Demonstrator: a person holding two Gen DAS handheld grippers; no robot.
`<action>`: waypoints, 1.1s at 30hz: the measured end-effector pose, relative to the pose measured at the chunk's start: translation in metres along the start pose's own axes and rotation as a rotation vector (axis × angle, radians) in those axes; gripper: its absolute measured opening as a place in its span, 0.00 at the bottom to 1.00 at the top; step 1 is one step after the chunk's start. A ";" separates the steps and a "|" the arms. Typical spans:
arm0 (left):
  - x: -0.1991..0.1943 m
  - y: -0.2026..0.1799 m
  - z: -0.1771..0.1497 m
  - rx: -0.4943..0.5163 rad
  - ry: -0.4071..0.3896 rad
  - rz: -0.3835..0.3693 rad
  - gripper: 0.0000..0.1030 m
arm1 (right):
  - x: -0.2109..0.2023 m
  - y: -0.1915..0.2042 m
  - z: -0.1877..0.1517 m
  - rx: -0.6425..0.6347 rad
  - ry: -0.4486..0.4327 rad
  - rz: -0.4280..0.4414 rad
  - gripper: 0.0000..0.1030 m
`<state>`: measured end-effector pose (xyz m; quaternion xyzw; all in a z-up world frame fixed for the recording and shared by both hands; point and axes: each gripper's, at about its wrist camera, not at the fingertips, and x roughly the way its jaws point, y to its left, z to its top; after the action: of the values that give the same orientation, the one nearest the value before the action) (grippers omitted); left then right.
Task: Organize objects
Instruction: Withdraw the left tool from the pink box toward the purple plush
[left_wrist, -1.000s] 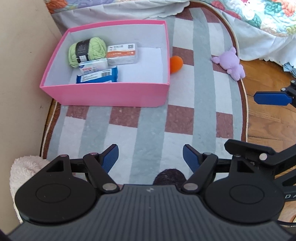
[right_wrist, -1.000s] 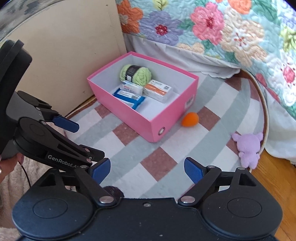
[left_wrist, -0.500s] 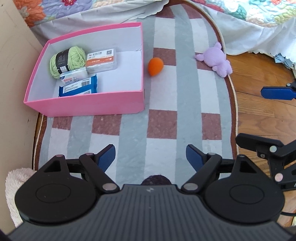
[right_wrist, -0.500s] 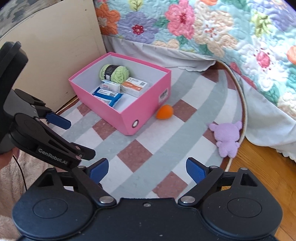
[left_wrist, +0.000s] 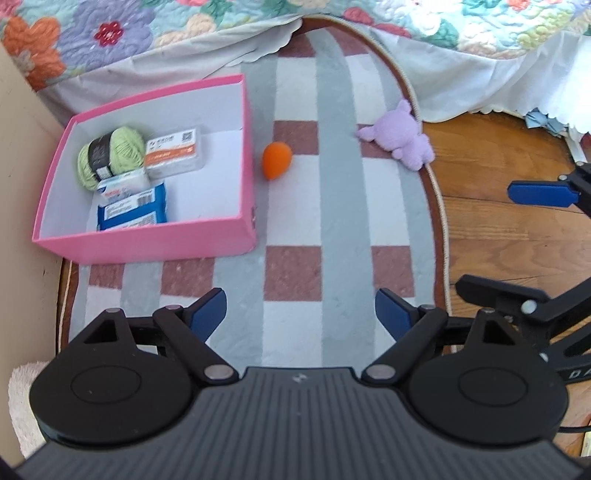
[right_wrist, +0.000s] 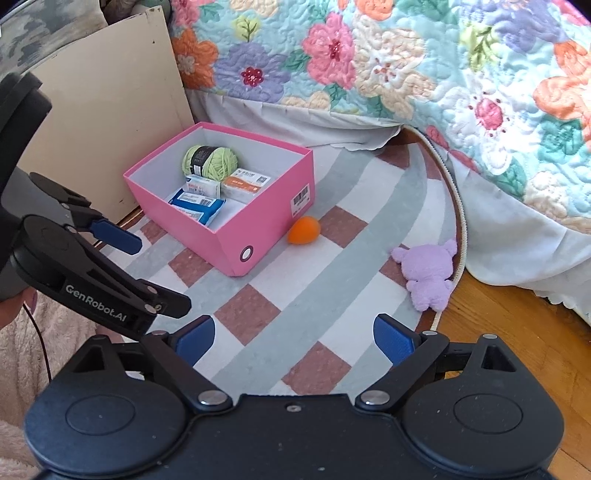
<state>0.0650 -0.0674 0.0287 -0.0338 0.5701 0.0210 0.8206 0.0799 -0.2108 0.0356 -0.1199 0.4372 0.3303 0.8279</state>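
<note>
Two loose things lie on the checked rug (left_wrist: 343, 236) outside the pink box (left_wrist: 155, 242): an orange egg-shaped toy (left_wrist: 276, 160) just beside the box's right wall, and a purple plush toy (left_wrist: 400, 142) at the rug's right edge near the bed. The left hand-held gripper (left_wrist: 301, 314) hangs above the rug, wide open and empty, with the orange toy straight ahead, tilted, narrow end nearer. The right hand-held gripper (right_wrist: 293, 339), also wide open and empty, seems nearer the plush toy (right_wrist: 428, 275), ahead to its right.
</note>
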 end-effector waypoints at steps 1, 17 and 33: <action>0.000 -0.002 0.002 0.003 -0.003 0.000 0.85 | -0.001 0.000 0.000 -0.002 -0.003 -0.004 0.93; 0.029 -0.040 0.039 0.075 -0.021 -0.015 0.85 | 0.012 -0.044 -0.012 0.066 -0.092 -0.091 0.93; 0.092 -0.065 0.089 0.128 -0.152 -0.005 0.86 | 0.060 -0.092 -0.026 0.095 -0.236 -0.127 0.93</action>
<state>0.1850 -0.1256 -0.0247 0.0188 0.5065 -0.0152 0.8619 0.1474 -0.2660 -0.0362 -0.0683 0.3433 0.2678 0.8977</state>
